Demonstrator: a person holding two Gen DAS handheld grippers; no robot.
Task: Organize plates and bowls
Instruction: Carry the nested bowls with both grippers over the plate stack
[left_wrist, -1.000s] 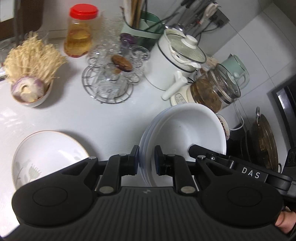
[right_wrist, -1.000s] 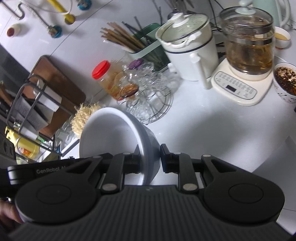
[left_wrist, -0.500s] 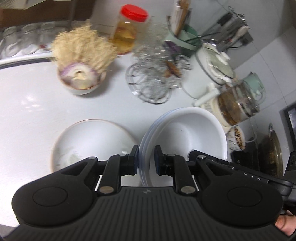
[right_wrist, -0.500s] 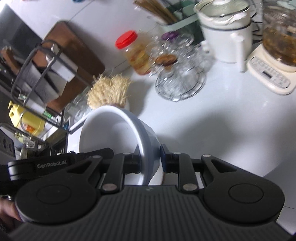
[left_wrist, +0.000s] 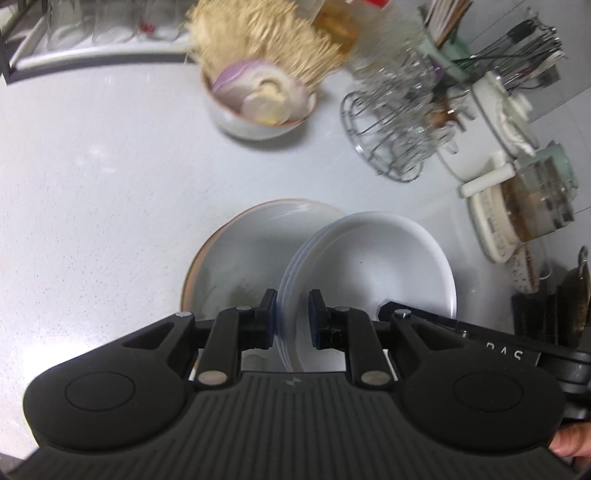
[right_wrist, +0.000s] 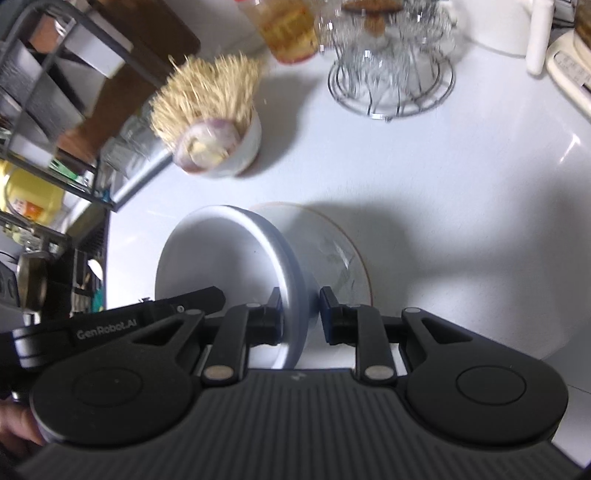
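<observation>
White stacked plates (left_wrist: 373, 266) tilt rim-up; left tool (left_wrist: 291, 317), right tool (right_wrist: 300, 314) clamp opposite rims.

We see the stack of plates (left_wrist: 373, 266) held above the counter (left_wrist: 92, 177), overlapping the right part of the rimmed plate (left_wrist: 236, 258) lying there. Farther off stands the bowl of mushrooms (left_wrist: 258, 107), with the wire glass rack (left_wrist: 391, 136) to its right.

- "GenRobot.AI" stands in pale letters on the black body of the left claw (right_wrist: 207, 295), seen from the right wrist.
- Blurred letters, seemingly "DAS", stand on the black body of the right claw (left_wrist: 386, 306).
</observation>
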